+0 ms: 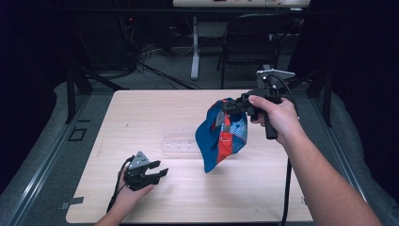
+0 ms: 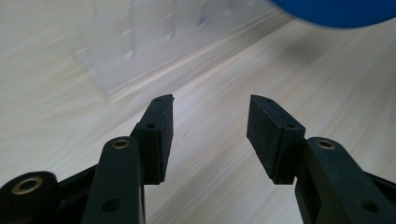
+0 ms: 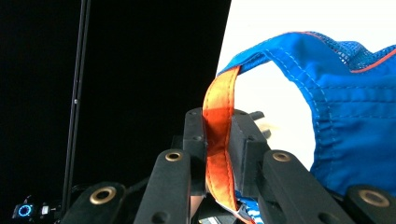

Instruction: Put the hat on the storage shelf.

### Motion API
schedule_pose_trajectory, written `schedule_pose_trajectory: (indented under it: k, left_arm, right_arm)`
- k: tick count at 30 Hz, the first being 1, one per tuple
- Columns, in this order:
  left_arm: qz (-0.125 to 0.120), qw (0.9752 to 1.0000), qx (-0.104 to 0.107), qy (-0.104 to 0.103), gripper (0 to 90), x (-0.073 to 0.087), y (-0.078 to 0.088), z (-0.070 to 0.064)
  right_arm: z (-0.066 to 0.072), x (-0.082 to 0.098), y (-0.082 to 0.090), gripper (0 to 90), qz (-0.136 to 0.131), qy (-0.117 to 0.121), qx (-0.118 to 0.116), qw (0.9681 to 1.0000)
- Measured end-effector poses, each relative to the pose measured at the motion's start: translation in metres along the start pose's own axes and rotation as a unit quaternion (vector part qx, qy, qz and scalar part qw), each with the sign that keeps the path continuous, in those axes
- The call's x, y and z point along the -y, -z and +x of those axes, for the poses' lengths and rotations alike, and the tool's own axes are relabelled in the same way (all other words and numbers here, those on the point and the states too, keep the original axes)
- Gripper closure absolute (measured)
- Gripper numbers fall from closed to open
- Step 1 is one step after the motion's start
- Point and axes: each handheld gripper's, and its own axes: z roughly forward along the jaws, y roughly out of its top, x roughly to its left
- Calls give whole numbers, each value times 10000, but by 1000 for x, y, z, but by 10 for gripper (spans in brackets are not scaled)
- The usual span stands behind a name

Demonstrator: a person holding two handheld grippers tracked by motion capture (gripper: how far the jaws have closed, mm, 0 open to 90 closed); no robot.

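Right gripper (image 1: 227,106), a black two-jaw tool with a grey three-cornered plate on top, held in the person's right hand (image 1: 277,115) above the far right part of the table. Its jaws are clamped together on an orange fabric strap (image 3: 218,140) with stitched edges, which runs up between the flat black pads in the right gripper view. The strap belongs to a blue fabric cap (image 1: 221,136) with red and patterned panels; part of its crown is open mesh bordered by an orange seam, the rest a smooth woven cloth with lines of pale stitching. The cap hangs slack from the jaws, its lowest edge just above the table surface, clear of the wood.

Left gripper (image 1: 157,173), of the same black build, held in the person's left hand (image 1: 129,190) low over the near left part of the table. Its jaws stand wide apart with nothing between them; the matte, finely textured pads (image 2: 264,135) face each other over bare wood.

Table (image 1: 141,108): pale wood-grain laminate with rounded corners. A clear plastic holder (image 1: 179,143), rectangular and ribbed, lies near the middle, between the two grippers and just left of the hanging cap.
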Motion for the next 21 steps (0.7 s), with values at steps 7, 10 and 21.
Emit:
schedule_pose_trajectory:
  k: [7, 10, 21]
  left_arm:
    - [-322, 9980, 389, -384, 502, -27, -9, -38]
    - [-312, 9968, 555, -483, 498, -32, -18, -50]
    - [-378, 9923, 609, -1015, 480, -48, -43, -88]
  right_arm:
    - [2, -5, -3, 783, -76, 2, 29, 10000]
    - [2, -6, -4, 783, -91, 13, 32, 10000]
    - [3, -8, -8, 783, -130, 44, 51, 9999]
